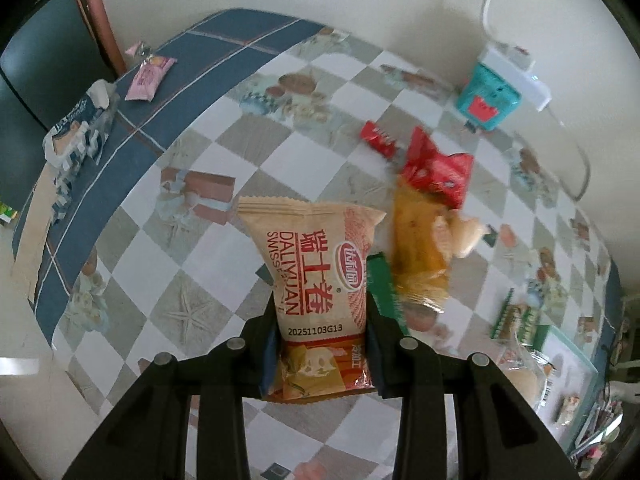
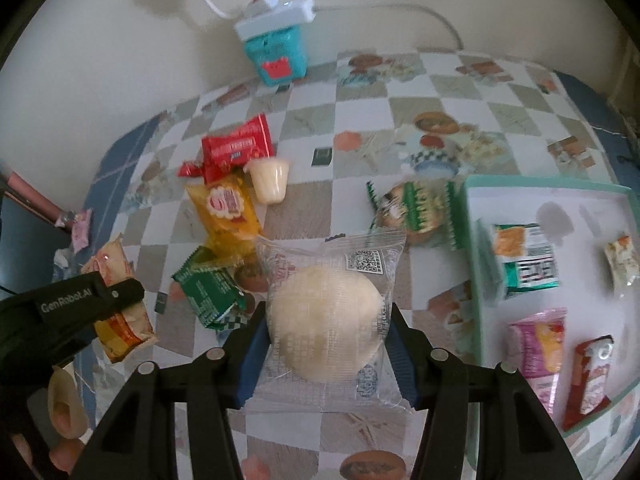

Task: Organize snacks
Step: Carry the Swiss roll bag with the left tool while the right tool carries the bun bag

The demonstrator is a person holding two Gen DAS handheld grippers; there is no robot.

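Note:
My left gripper (image 1: 320,340) is shut on a tan Swiss roll packet (image 1: 316,264) with red lettering, held above the checked tablecloth. In the right wrist view, my right gripper (image 2: 328,344) is shut on a clear-wrapped round pale bun (image 2: 326,320), also lifted off the table. That view shows the left gripper (image 2: 124,300) with the tan packet (image 2: 120,324) at the left. A pile of snacks lies between them: red packets (image 2: 236,148), a yellow packet (image 2: 228,208), a jelly cup (image 2: 270,180) and a green packet (image 2: 212,292). A teal-rimmed tray (image 2: 540,182) at the right holds several snacks.
A teal box (image 2: 280,56) under a white power strip stands against the wall, its cord running along it. A green-and-white wrapped snack (image 2: 416,208) lies beside the tray. A pink packet (image 1: 150,76) and a tissue pack (image 1: 80,128) sit on the cloth's blue border by a chair.

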